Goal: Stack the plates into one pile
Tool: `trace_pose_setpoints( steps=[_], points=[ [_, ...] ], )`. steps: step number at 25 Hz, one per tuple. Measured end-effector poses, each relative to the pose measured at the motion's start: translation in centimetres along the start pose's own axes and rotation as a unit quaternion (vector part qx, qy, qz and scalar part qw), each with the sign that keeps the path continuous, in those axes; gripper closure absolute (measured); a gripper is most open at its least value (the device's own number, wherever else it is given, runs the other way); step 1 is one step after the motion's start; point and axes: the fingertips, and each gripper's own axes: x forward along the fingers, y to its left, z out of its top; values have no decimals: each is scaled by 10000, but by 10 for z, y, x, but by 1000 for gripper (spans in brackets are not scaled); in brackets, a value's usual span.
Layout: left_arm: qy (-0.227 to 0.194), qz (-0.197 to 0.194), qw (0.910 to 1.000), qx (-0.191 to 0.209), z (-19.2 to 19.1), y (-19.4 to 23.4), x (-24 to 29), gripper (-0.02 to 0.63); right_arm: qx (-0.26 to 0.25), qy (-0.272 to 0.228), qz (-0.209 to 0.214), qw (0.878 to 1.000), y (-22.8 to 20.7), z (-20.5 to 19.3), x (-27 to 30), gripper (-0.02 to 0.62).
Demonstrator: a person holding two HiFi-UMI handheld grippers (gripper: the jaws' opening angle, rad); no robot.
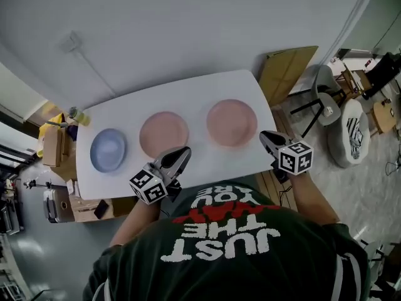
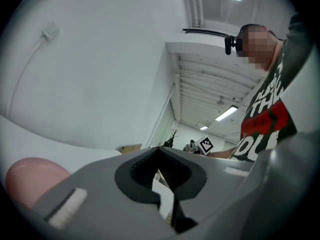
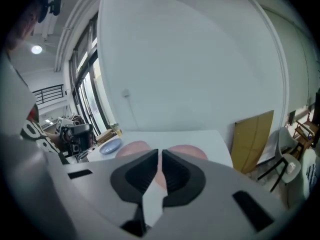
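So here's my setup: three plates in a row on the white table [image 1: 188,89], none stacked yet. There's a blue plate [image 1: 108,150] on the left, a middle pink plate [image 1: 164,134], and a right pink plate [image 1: 232,123], each a bit apart from the next.

My left gripper [image 1: 183,153] is at the near edge of the table, tip just beside the near-right rim of the middle pink plate. I honestly can't tell if it's touching. Its jaws are closed up tight with nothing in them.

My right gripper [image 1: 265,137] is at the near right corner of the table, close to the right pink plate but clear of it. Its jaws are also pressed together and empty.

Only readable writing is on my shirt: "JUST THE" in white, a red line I can't make out, then "YOU ARE". The marker cubes on both grippers just have black-and-white square patterns.
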Motion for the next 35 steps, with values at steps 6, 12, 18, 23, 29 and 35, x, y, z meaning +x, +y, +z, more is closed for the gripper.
trace_pose_setpoints(
  steps=[6,12,18,23,29,35],
  points=[
    [109,289,9994,-135,-17,30,37,598,225,608,112,9978,-55,-23,51,588],
    [147,838,9958,-330,-33,36,62,598,1066,1630,-8,9808,-144,-78,103,574],
    [240,1352,9892,-516,-45,41,93,598,1534,2650,164,9518,-186,-129,155,460],
    [223,1682,9835,-630,-50,38,100,598,1815,2898,389,9389,-179,-139,169,526],
    [-5,1929,9784,-748,-48,46,82,598,2529,3036,249,9183,-186,-143,167,577],
    [-385,2148,9738,-642,-35,67,34,598,2628,2700,462,9251,-153,-85,179,578]
  ],
)
